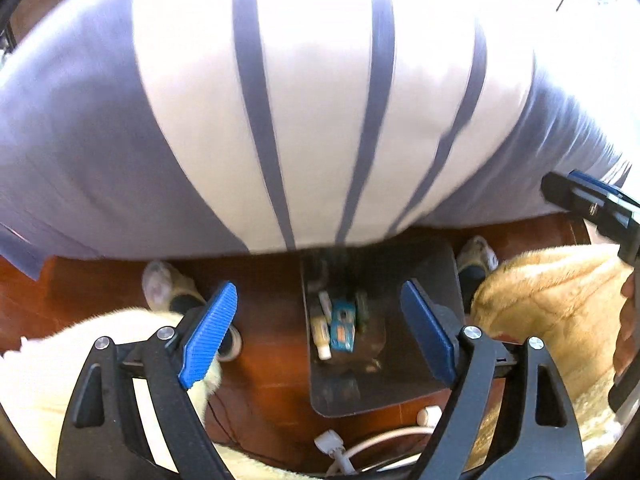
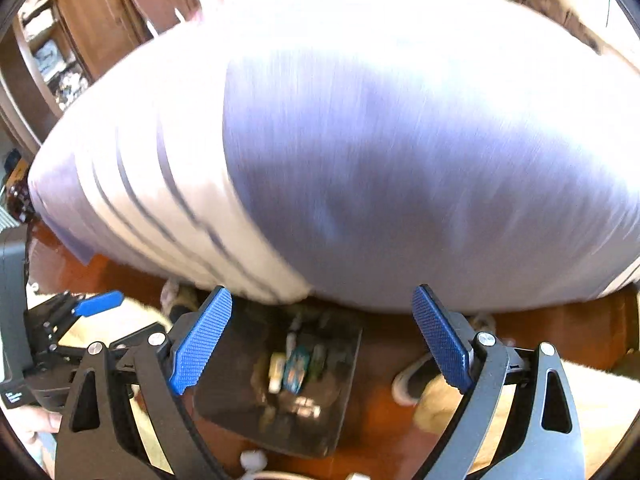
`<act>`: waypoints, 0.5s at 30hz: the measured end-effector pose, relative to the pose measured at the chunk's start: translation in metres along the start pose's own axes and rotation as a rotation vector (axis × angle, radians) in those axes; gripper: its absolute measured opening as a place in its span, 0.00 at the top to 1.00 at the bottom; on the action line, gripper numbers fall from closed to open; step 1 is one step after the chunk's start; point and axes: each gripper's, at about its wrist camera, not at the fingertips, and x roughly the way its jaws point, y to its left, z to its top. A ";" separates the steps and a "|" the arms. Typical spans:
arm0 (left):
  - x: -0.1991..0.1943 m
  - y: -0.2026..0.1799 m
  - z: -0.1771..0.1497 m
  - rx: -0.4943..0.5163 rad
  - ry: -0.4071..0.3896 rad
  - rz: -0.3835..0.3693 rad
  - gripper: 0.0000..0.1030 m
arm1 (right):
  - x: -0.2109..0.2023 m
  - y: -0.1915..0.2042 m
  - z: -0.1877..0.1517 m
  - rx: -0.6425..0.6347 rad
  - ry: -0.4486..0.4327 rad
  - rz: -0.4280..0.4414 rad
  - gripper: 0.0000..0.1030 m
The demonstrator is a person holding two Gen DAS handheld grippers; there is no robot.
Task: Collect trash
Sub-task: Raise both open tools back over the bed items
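A dark rectangular bin (image 1: 404,364) (image 2: 340,424) stands on the wooden floor at the foot of a bed. Inside it lie a blue-and-orange packet (image 1: 344,328) (image 2: 297,368), a pale yellow tube (image 1: 322,338) (image 2: 277,372) and other blurred scraps. My left gripper (image 1: 316,292) hangs above the bin, open, with nothing between its blue pads. My right gripper (image 2: 322,292) is also above the bin, open and empty. Each gripper shows at the edge of the other's view, the right gripper (image 1: 588,200) and the left gripper (image 2: 96,304).
A bed with a grey-and-white striped cover (image 1: 320,100) (image 2: 400,160) fills the upper view. The person's slippered feet (image 1: 160,284) (image 1: 478,256) and fluffy cream legs flank the bin. A white cable and plug (image 1: 332,440) lie nearby. A wooden cabinet (image 2: 100,20) stands behind on the left.
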 end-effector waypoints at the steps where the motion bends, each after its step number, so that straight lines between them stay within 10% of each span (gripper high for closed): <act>1: -0.012 0.000 0.007 0.005 -0.031 0.001 0.22 | -0.009 0.000 0.008 -0.004 -0.028 -0.010 0.10; 15: -0.085 0.019 0.112 0.021 -0.277 0.010 0.21 | -0.036 -0.012 0.120 -0.064 -0.192 -0.057 0.10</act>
